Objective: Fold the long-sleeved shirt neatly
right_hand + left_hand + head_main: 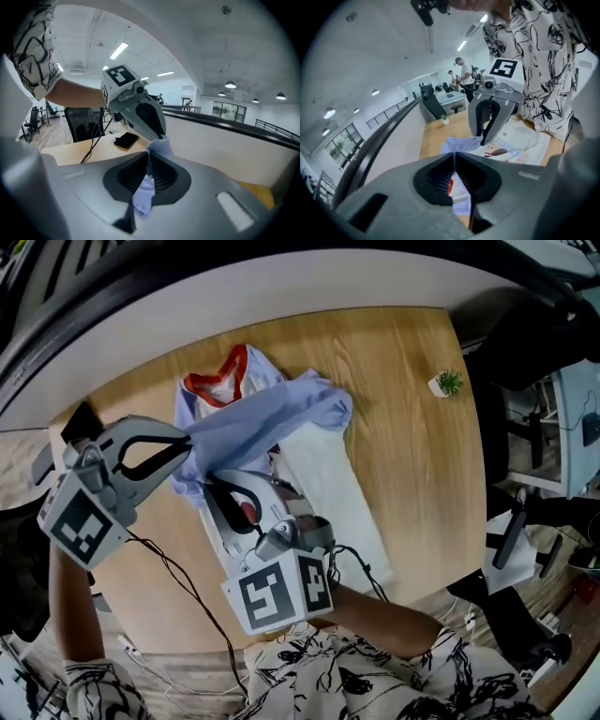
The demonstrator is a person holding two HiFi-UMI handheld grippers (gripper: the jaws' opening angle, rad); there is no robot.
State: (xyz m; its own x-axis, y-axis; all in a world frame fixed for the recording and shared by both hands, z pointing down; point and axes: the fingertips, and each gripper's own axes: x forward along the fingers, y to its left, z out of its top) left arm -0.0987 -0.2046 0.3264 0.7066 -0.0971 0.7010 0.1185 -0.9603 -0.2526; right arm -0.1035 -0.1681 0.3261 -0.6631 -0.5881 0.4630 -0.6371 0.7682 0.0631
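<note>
**Close double pinch risks dragging the shirt askew**

The long-sleeved shirt (pixel 328 493) lies near the middle of the wooden table (pixel 412 474). Its white printed body is flat, and a band of light-blue sleeve fabric (pixel 281 413) is lifted and drawn across the chest toward the table's left side.

The main hazard, as I judge it, is that both tongs grip this blue cloth just beside each other, so all the pull goes through one narrow spot. Pulling further could slide the body over the smooth wood or rope the cloth instead of laying it as a flat panel. The right end of the band looks bunched, and setting it down like that would trap a crease. So small a bite could also slip and drop the sleeve in a heap.

The shirt's long axis slants from the red-trimmed collar (pixel 220 381) at the far left to the hem at the near right. The collar points away from the person.

The left gripper (pixel 187 444) has its jaws pressed together on blue fabric. The right gripper (pixel 212 486) is likewise clamped on a strip of the same cloth.

Further out, cables (pixel 178 577) trail off the near edge and could snag. A black pouch (pixel 82 423) lies at the left edge, and a small potted plant (pixel 448 382) stands well clear at the far right.
</note>
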